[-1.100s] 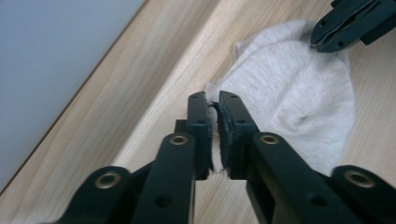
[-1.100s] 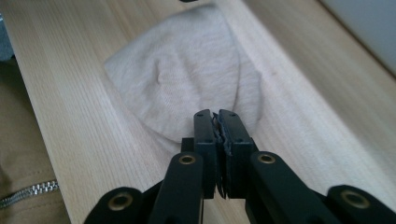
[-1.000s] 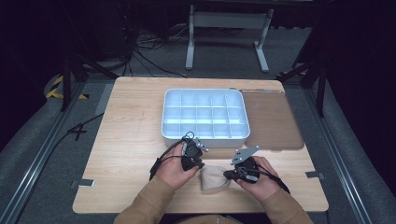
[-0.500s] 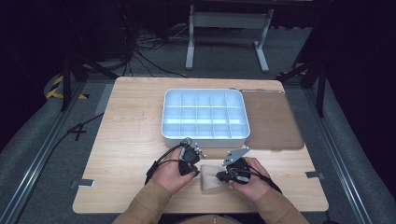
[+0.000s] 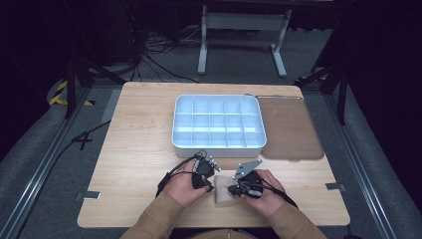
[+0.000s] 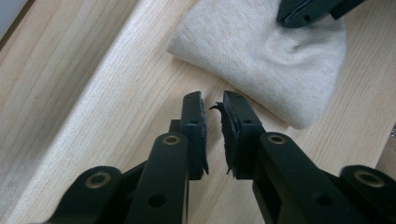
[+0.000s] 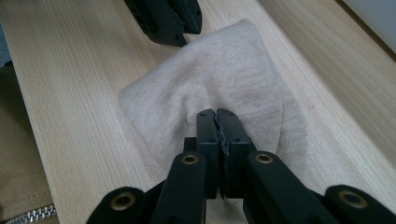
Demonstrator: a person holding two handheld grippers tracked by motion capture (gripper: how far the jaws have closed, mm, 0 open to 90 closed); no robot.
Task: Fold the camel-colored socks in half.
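Observation:
A small beige cloth [image 5: 223, 195] lies folded on the wooden table [image 5: 139, 149] near its front edge, between the person's two hands. My right gripper [image 7: 216, 113] is shut on the cloth [image 7: 224, 70]. The fabric puckers at its tips, and its jaws have just closed a touch tighter. My left gripper [image 6: 212, 100] hovers just off the cloth's [image 6: 266, 51] near corner, jaws a narrow gap apart with nothing between them. In the high view the left gripper [image 5: 208, 188] is at the cloth's left edge and the right gripper [image 5: 234, 191] at its right.
A white compartment tray [image 5: 217, 145] stands at mid-table behind the hands. A flat brown zippered pouch [image 5: 291, 129] lies to its right. Bare wood stretches left of the hands.
Both hands have edged slightly toward the table's near edge. The cloth stays between them.

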